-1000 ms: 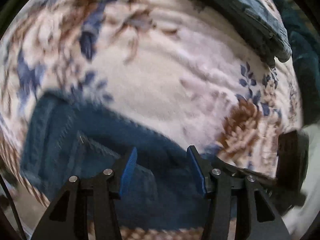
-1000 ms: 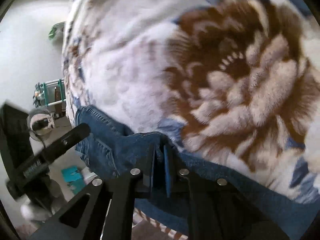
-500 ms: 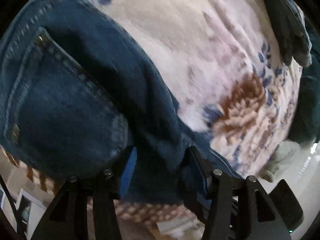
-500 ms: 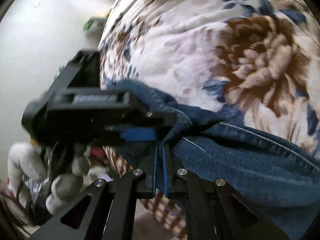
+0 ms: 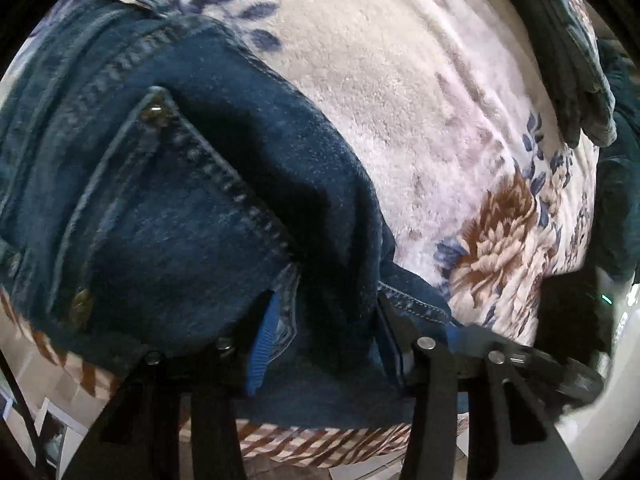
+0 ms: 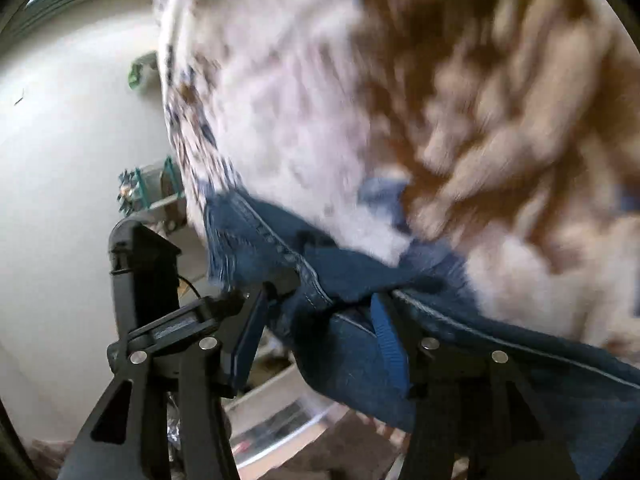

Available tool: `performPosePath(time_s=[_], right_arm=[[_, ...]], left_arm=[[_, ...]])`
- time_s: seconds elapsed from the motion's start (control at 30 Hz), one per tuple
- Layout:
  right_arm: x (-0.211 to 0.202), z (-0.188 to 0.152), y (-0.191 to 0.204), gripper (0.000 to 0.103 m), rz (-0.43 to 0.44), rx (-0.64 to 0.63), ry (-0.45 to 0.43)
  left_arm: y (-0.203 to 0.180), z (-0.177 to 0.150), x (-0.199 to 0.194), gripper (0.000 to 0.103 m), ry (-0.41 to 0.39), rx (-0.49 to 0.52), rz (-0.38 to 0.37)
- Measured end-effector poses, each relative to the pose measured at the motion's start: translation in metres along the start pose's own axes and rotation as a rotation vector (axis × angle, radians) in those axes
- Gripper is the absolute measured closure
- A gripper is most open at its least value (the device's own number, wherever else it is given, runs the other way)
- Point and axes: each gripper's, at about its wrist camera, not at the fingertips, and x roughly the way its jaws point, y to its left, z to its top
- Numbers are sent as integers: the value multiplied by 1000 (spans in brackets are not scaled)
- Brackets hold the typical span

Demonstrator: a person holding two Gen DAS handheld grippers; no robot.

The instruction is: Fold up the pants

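Your left gripper (image 5: 324, 340) & right gripper (image 6: 316, 336) fingers are both spread w/ the jeans (image 5: 180, 208) bunched between them on the floral blanket (image 5: 400, 80), bulk running toward 10 o'clock.

A home, most likely a bedroom. A plush fleece blanket (image 5: 400, 92) printed with brown and blue flowers covers a bed, its striped brown border hanging over the edge. Dark denim jeans (image 5: 180, 200) lie on it, with more folded clothing (image 5: 576, 80) at the far side. Beside the bed are pale flooring (image 6: 72, 152) and a small cluttered teal rack (image 6: 148, 192).
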Motion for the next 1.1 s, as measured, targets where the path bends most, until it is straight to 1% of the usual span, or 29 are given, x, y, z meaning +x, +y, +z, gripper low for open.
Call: performPosePath(time_s=[0.03,0.07,0.1,0.13,0.17,0.2,0.23,0.27,0.3,0.33,0.37,0.4,0.43,0.47,0.5,0.53,0.57,0.6,0.63,0.7,0.73,0.77,0.83,0.9,0.93,1.0,1.03,1.07,1.1], right_arm=[[13,2,-3,46,23,17,53],[22,4,-3,46,33,13,86],[30,5,-1,46,21,7,114],[36,9,-1,46,-3,8,113],[40,12,-2,46,5,21,103],[44,18,-4,46,38,47,91],[48,24,-8,46,82,84,68],[48,28,-12,46,113,114,51],[51,32,-13,49,128,136,29],[48,34,-12,59,117,143,-10],[44,35,-10,73,114,141,-28],[35,36,-9,79,128,131,-51],[24,36,-8,80,152,121,-89],[15,34,-10,80,158,123,-93],[15,35,-9,79,137,113,-73],[21,38,-5,74,103,80,-43],[27,40,-5,64,87,65,4],[39,44,-4,62,78,66,55],[53,48,-1,62,44,62,100],[60,56,10,79,-52,30,127],[56,59,14,88,-72,20,119],[40,66,20,89,-101,16,73],[17,73,20,90,-96,44,48],[6,71,25,89,-162,11,40],[2,70,25,89,-159,13,32],[-10,70,24,88,-188,15,-2],[-24,68,25,87,-210,6,-31],[-39,67,29,86,-260,-30,-77],[-52,62,33,86,-309,-67,-100]], left_arm=[[1,-3,-5,59,-9,3,-7],[2,-7,-19,59,-46,27,-5],[3,-10,-27,59,-76,46,1],[3,-14,-39,59,-122,75,16],[5,-17,-49,59,-171,111,54],[6,-19,-56,59,-222,147,103],[8,-20,-59,59,-256,172,144],[17,-17,-59,59,-288,202,209],[25,-12,-58,59,-298,217,245],[32,-8,-52,59,-293,227,279],[42,-1,-43,59,-256,210,287],[48,2,-40,59,-241,195,269],[49,4,-39,59,-239,188,264],[51,7,-40,59,-238,192,265],[51,8,-40,59,-236,196,266],[51,9,-40,59,-237,199,270],[48,9,-36,59,-239,203,275],[49,9,-37,59,-239,211,282],[48,8,-36,59,-240,221,290],[42,7,-30,59,-239,230,295],[40,6,-28,59,-236,232,293],[39,6,-25,59,-230,231,278],[45,1,-23,59,-228,230,264],[43,1,-21,59,-221,237,269],[43,1,-22,59,-220,235,269],[40,1,-31,59,-219,218,265],[41,0,-38,59,-227,213,259],[34,-3,-46,59,-242,212,243],[32,-4,-53,59,-251,217,225]])
